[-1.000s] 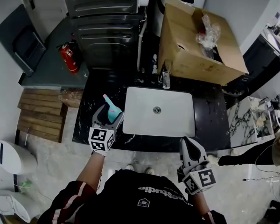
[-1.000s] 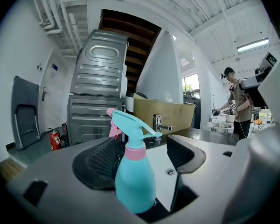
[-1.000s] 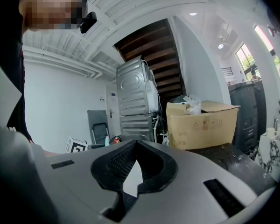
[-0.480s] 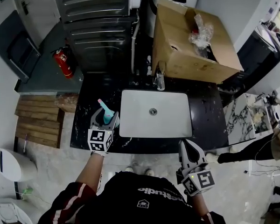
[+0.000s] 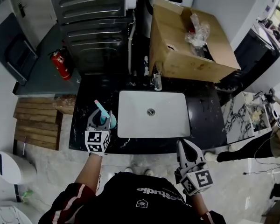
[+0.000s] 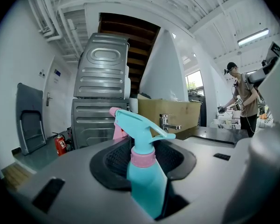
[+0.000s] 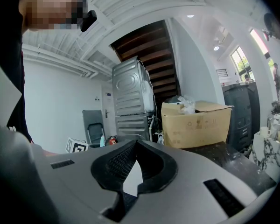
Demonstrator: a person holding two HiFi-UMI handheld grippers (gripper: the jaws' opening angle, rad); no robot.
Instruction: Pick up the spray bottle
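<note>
A turquoise spray bottle (image 5: 105, 117) with a pink collar and nozzle stands upright on the black countertop (image 5: 206, 118), just left of the white sink (image 5: 170, 125). My left gripper (image 5: 101, 113) straddles it. In the left gripper view the spray bottle (image 6: 143, 183) fills the gap between the jaws, which are closing with their pads against its body. My right gripper (image 5: 185, 144) hovers at the counter's front edge, right of the sink. In the right gripper view the right gripper (image 7: 132, 145) shows its tips touching, with nothing between them.
A faucet (image 5: 157, 80) stands behind the sink. A large open cardboard box (image 5: 191, 45) sits at the back right. Grey metal cabinets (image 5: 95, 27) and a red fire extinguisher (image 5: 59, 64) are at the back left. A person (image 6: 241, 104) stands far right.
My left gripper's jaws have narrowed from wide apart to close around the spray bottle. Both hands stay in place, and the bottle has not moved from the counter.
</note>
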